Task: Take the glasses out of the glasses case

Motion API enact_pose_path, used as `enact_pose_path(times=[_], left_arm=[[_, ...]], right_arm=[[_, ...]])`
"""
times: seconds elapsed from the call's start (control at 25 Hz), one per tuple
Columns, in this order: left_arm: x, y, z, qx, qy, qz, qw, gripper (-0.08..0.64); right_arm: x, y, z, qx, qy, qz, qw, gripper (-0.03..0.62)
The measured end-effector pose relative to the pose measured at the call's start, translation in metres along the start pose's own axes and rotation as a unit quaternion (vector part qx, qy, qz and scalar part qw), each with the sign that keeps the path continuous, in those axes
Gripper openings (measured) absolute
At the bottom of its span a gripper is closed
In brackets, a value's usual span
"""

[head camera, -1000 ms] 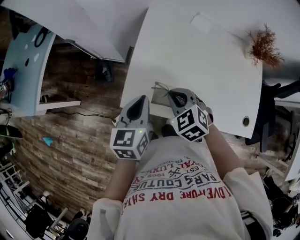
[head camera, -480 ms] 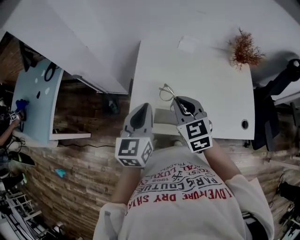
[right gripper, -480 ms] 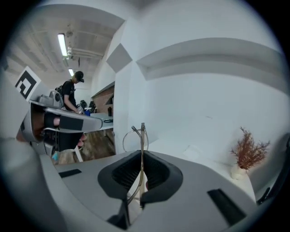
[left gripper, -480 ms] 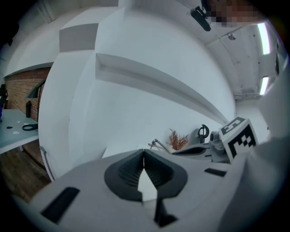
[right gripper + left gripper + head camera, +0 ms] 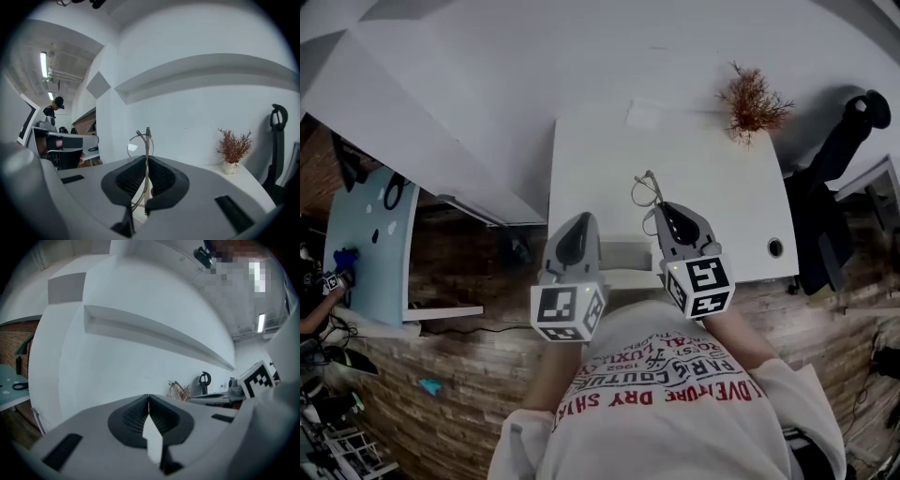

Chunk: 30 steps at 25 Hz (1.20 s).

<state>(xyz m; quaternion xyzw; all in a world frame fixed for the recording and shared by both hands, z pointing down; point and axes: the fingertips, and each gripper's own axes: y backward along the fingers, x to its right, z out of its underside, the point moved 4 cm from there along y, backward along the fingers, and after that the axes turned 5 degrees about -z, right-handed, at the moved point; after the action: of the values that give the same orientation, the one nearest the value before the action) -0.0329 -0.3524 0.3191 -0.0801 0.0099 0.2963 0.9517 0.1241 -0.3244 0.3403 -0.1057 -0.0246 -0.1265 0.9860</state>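
Fingers (image 5: 164, 180) hide part of the glasses (image 5: 147, 140).

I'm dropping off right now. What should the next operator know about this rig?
Left gripper: shut, empty, near the table's front edge.
Right gripper: shut on the glasses, holding them up over the white table.
Case: the pale boxy shape between the grippers is probably it, but this is unclear.
Done: the glasses appear to be out.
Left: probably set them down on the table.
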Motion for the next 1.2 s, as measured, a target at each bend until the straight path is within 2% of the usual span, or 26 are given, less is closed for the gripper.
enact_pose_path(times=[0.24, 0.8, 1.2], left_arm=[[0.014, -0.003, -0.004, 0.006, -0.011, 0.018, 0.9998, 0.008], [0.015, 0.000, -0.003, 0.001, -0.010, 0.025, 0.9996, 0.008], [0.015, -0.002, 0.000, 0.000, -0.007, 0.026, 0.9996, 0.008]], right_arm=[[0.005, 0.010, 0.001, 0.011, -0.015, 0.006, 1.000, 0.025], [-0.009, 0.009, 0.000, 0.015, 0.002, -0.023, 1.000, 0.025], [-0.009, 0.005, 0.004, 0.013, -0.013, -0.027, 0.999, 0.025]])
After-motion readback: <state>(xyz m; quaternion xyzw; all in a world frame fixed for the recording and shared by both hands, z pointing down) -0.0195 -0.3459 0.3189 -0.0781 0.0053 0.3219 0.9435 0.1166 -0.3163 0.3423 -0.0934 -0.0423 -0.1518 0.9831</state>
